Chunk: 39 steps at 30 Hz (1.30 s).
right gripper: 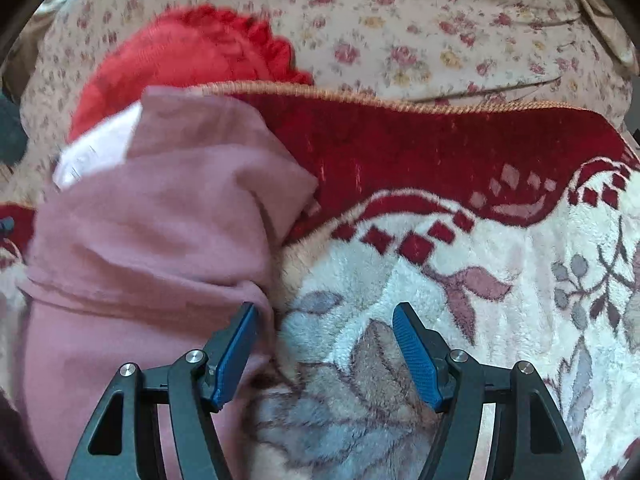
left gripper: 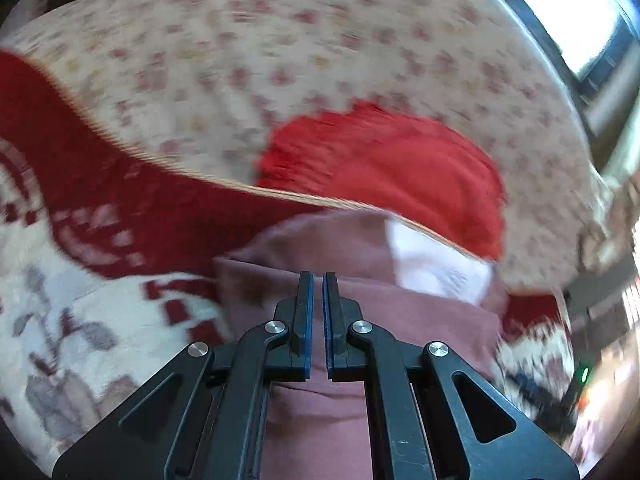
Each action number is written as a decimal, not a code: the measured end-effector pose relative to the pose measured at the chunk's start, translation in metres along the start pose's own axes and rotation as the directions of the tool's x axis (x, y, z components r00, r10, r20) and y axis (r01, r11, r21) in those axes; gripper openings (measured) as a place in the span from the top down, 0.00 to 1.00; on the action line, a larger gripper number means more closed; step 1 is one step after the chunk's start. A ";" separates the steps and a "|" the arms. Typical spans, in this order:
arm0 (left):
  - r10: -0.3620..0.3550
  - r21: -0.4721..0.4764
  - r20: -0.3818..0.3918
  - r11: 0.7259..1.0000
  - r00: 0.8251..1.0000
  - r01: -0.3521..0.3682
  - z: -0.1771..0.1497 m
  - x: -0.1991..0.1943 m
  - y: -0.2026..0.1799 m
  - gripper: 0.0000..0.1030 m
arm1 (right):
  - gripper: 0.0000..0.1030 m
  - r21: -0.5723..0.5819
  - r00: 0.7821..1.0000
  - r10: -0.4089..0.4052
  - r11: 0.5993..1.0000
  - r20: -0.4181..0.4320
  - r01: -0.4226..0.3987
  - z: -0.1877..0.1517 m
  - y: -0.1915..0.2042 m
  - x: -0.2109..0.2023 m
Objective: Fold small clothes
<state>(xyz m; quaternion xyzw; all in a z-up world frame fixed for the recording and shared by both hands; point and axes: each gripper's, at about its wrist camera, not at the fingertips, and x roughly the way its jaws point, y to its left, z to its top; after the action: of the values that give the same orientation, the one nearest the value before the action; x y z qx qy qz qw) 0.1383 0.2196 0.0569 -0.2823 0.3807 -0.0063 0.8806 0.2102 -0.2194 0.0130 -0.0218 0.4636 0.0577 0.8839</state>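
Left gripper point(left gripper: 318, 280), jaws nearly closed, over pink garment point(left gripper: 360, 312). White patch point(left gripper: 436, 264) on its far edge. Red knit item point(left gripper: 384, 172) beyond, on floral sheet point(left gripper: 240, 40). Red-and-cream blanket point(left gripper: 80, 240) left. Blurred.

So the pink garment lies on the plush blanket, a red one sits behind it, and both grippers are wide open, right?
Not quite. Only the right gripper is wide open, with nothing between its jaws, as the right wrist view shows. The left gripper is shut, over the pink garment, as the left wrist view shows. The rest holds: the pink garment lies on the plush blanket, with the red one behind it.
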 end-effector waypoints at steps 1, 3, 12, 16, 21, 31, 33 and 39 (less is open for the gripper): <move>-0.024 0.041 -0.049 0.999 0.999 0.026 -0.004 0.009 -0.010 0.98 | 0.35 0.014 0.999 0.004 1.000 0.036 -0.004 0.002 -0.001 -0.009; -0.024 0.079 -0.139 0.996 0.990 0.035 -0.012 0.026 -0.020 0.98 | 0.35 0.039 0.990 0.001 0.999 0.140 -0.007 0.009 -0.002 -0.031; 0.167 0.178 -0.289 0.977 0.943 -0.118 -0.034 0.063 -0.018 0.96 | 0.69 -0.195 0.988 0.146 0.972 0.051 -0.133 0.017 0.066 0.018; 0.158 0.137 -0.319 0.983 0.935 -0.120 -0.033 0.066 -0.009 0.97 | 0.69 -0.172 0.997 0.058 0.983 -0.044 -0.065 0.004 0.044 0.045; 0.165 0.147 -0.315 0.981 0.934 -0.124 -0.031 0.067 -0.007 0.97 | 0.69 -0.157 0.995 0.087 0.983 -0.048 -0.093 0.000 0.030 0.027; 0.092 0.040 -0.237 0.996 0.967 -0.085 -0.021 0.042 0.000 0.96 | 0.56 -0.292 0.999 0.044 0.956 -0.003 -0.042 -0.008 0.057 0.020; 0.084 0.064 -0.135 0.995 0.987 -0.076 -0.012 0.026 -0.007 0.96 | 0.56 -0.232 0.998 0.049 0.971 -0.028 -0.054 -0.001 0.051 0.012; 0.116 0.080 -0.117 0.991 0.986 -0.107 -0.001 0.054 -0.015 0.96 | 0.55 -0.204 0.966 0.146 0.974 0.214 -0.102 0.030 0.063 -0.033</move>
<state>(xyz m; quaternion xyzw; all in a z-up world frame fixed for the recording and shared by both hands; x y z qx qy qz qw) 0.1787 0.1947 0.0278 -0.2271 0.4483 0.0120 0.8645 0.2080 -0.1572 0.0585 -0.0708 0.3519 0.1595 0.9196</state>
